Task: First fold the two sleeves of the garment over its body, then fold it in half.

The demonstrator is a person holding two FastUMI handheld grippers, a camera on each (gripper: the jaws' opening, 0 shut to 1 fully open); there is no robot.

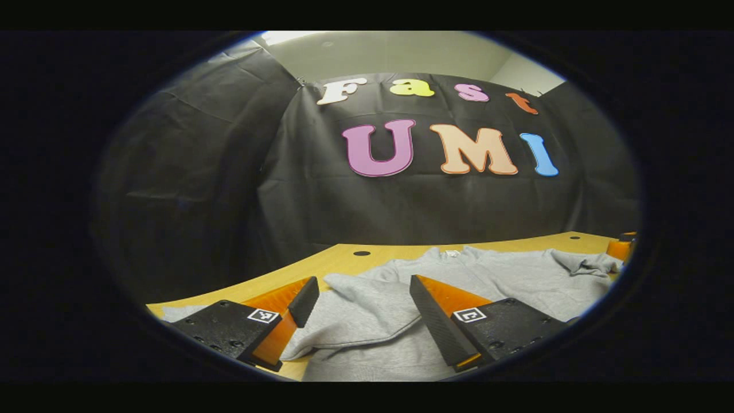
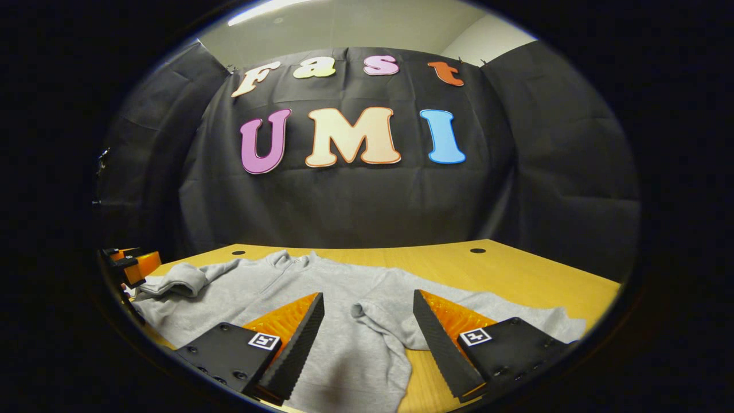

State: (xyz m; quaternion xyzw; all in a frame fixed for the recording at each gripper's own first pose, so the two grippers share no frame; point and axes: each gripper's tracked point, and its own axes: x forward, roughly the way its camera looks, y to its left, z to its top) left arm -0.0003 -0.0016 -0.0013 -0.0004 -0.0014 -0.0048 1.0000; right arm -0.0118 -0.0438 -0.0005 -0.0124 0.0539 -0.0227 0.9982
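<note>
While both tongs, left tongs [image 1: 361, 312] and right tongs [image 2: 367, 327], hang released above the grey garment [image 2: 344, 287] on the desk [image 2: 516, 275], pinch each sleeve cuff, seemingly already half-folded, and lay it flat.

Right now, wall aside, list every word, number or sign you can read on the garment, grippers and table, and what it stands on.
No readable text.
left gripper: square marker by each finger, a coded pattern, no words.
right gripper: the same kind of marker.
garment: white neck tag, too small to read.
table: no writing.
</note>
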